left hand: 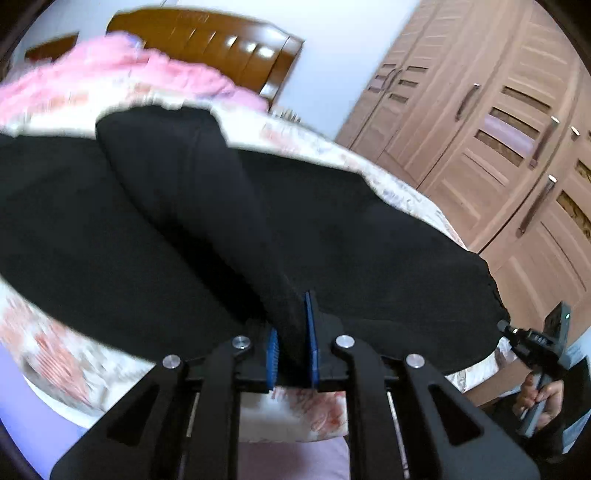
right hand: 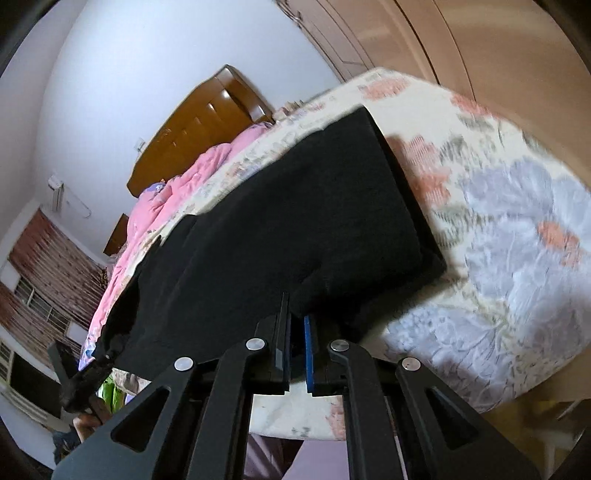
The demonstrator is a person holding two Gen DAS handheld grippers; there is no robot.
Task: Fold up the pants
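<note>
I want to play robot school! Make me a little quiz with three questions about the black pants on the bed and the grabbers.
1. True or false: the left hand-held gripper is shut on the black pants.
2. Pick one: the bed cover under the pants is (A) plain green, (B) flowery, (C) striped blue.
3. Fill in: behind the pants, near the wooden headboard, lies a ____ blanket.

Key:
1. True. Black cloth is pinched between its blue pads. The right hand-held gripper also grips the pants' edge.
2. B
3. pink
</note>
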